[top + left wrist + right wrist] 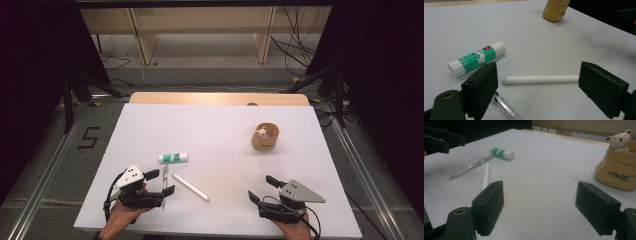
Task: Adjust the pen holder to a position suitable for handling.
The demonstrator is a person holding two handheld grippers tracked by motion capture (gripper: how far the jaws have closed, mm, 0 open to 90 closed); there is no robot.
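Note:
A green-and-white glue stick [173, 158] [477, 58] [502, 153] lies left of the table's middle. In front of it lie a white capped pen [190, 187] [540, 79] [486, 175] and a clear silver pen [164, 179] [505, 107] [470, 167]. My left gripper [161, 183] [539, 87] is open, low over the table. The clear pen passes by its jaws and the white pen lies just beyond them; neither is gripped. My right gripper [264, 189] [540, 205] stands open near the front right with nothing between its jaws.
A tan pot with a small bear figure [265, 137] [555, 10] [621, 170] stands at the back right on the white table top [215, 125]. The table's front edge runs just under both hands. Dark stands and cables flank the table.

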